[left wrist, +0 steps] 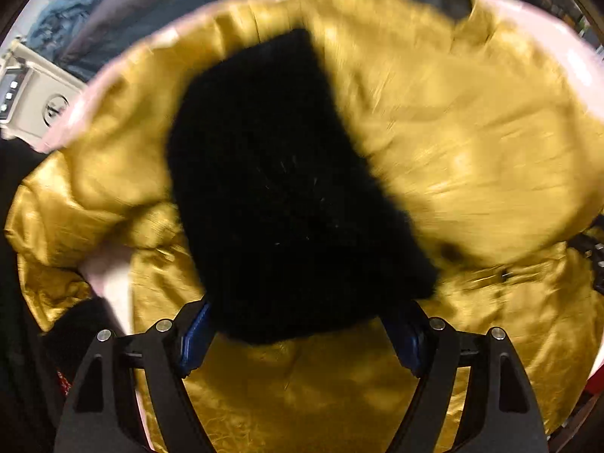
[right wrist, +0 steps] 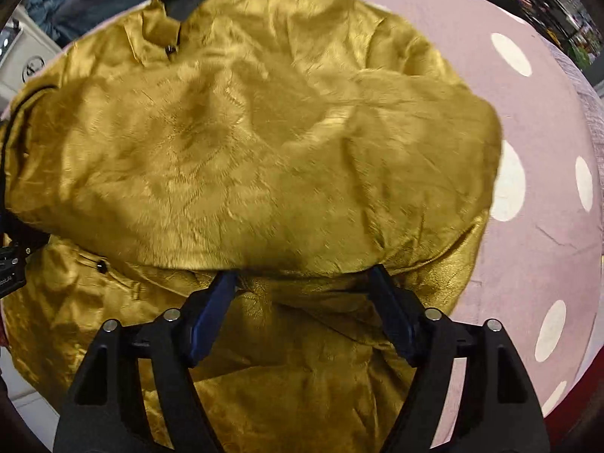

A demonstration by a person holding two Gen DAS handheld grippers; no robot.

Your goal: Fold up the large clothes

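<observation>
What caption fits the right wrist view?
Open right gripper above a crumpled gold garment on a pink polka-dot cover.

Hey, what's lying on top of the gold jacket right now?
A black fuzzy piece lies across the gold jacket, hiding the fabric beneath it. The pink dotted cover is under the jacket.

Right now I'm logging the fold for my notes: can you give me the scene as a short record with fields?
garment: shiny gold satin jacket, crumpled, partly folded over itself
on top: black fuzzy panel lying across the gold fabric
surface: pink cloth with white dots
left claw: open, above the black panel's near edge
right claw: open, over a gold fold
</observation>
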